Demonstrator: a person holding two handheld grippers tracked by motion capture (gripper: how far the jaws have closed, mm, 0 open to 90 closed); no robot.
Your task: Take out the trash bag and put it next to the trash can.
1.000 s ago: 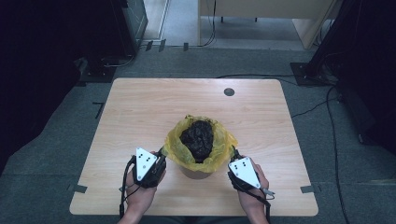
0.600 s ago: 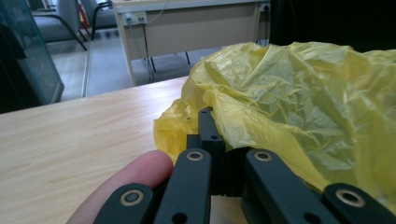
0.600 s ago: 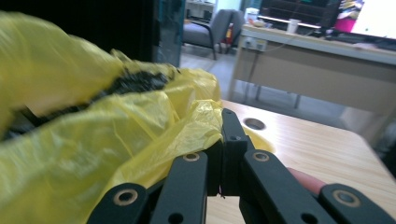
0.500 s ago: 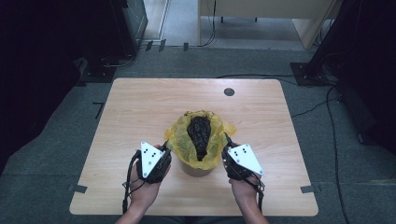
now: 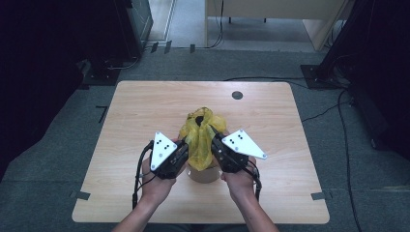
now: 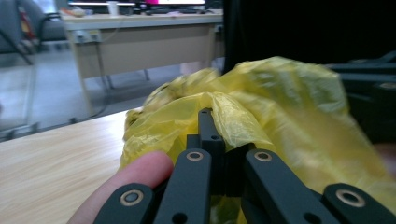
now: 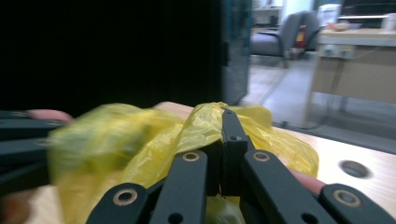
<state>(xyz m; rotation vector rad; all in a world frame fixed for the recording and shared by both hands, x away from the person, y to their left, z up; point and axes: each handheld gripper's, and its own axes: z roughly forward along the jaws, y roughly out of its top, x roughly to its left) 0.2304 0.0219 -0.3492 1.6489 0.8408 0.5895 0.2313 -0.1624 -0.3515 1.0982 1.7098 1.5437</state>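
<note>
A yellow plastic bag (image 5: 199, 140) stands in a small beige bin (image 5: 205, 175) at the near middle of the wooden table (image 5: 145, 106). Its rim is drawn up into a bunch, with a dark gap (image 5: 198, 117) at the top. My left gripper (image 5: 186, 146) is shut on the bag's left edge, and my right gripper (image 5: 215, 143) is shut on its right edge. The left gripper view shows the closed jaws (image 6: 205, 117) pinching yellow film (image 6: 280, 107). In the right gripper view the closed jaws (image 7: 229, 117) hold a fold of the bag (image 7: 140, 135).
A round dark hole (image 5: 237, 95) sits in the table's far side. Dark cabinets stand left and right of the table, and cables (image 5: 338, 111) run on the grey floor. A pale desk (image 6: 140, 42) stands beyond the table.
Both grippers have risen and come closer together, keeping hold of the bag's edges. The bag's rim, spread wide around dark contents before, is now pulled up and gathered over them.
</note>
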